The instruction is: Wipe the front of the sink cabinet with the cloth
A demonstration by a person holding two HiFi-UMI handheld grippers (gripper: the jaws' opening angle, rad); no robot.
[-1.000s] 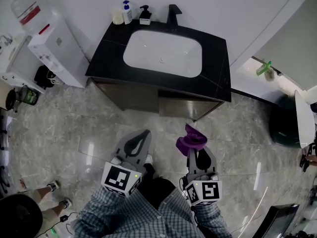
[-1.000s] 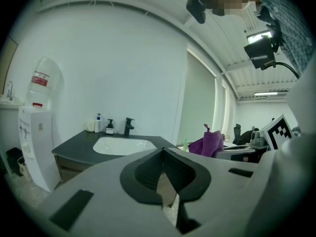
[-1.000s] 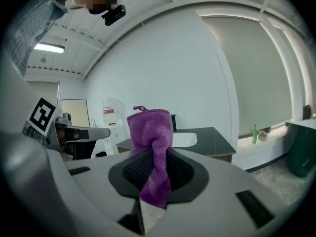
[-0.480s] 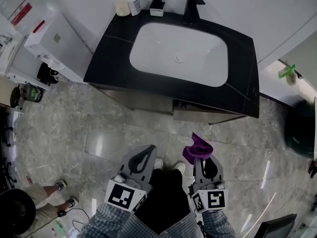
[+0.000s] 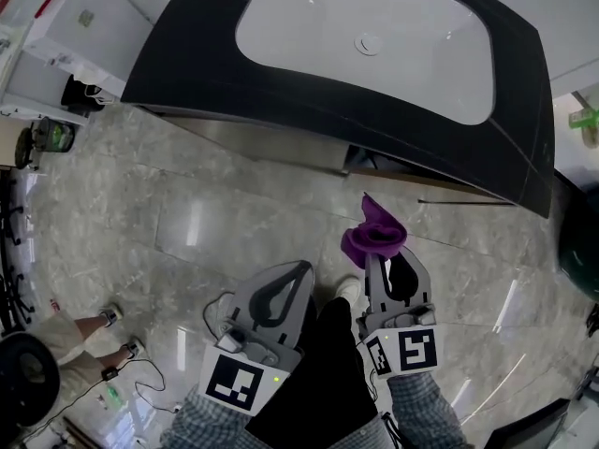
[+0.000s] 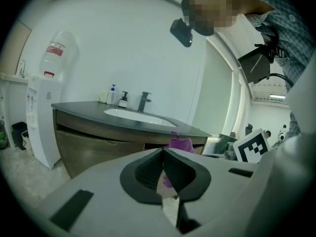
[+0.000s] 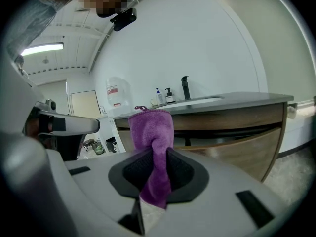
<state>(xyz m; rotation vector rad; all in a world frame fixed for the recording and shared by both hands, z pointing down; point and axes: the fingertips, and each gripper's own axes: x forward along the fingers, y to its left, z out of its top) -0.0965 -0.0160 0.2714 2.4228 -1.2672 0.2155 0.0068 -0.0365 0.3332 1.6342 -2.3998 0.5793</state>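
Observation:
A purple cloth (image 5: 372, 237) (image 7: 153, 142) is pinched in my right gripper (image 5: 386, 267) (image 7: 154, 169), which is shut on it and held over the floor a short way in front of the sink cabinet (image 5: 281, 146). The cabinet has a brown wood front (image 7: 237, 127) (image 6: 94, 142) under a black countertop (image 5: 178, 59) with a white basin (image 5: 309, 26). My left gripper (image 5: 281, 288) (image 6: 163, 174) hangs beside the right one, shut with nothing between its jaws. The cloth (image 6: 180, 144) shows past the left jaws too.
A white water dispenser (image 5: 65, 26) (image 6: 42, 117) stands left of the cabinet. Soap bottles (image 6: 114, 97) and a black tap (image 6: 143, 101) sit on the counter. A person's feet (image 5: 112, 330) and cables are at the lower left. A dark bin (image 5: 580, 251) is at the right.
The view has moved in toward the cabinet, so the sink now fills the top. Both grippers came forward with it, the cloth still held in the right one.

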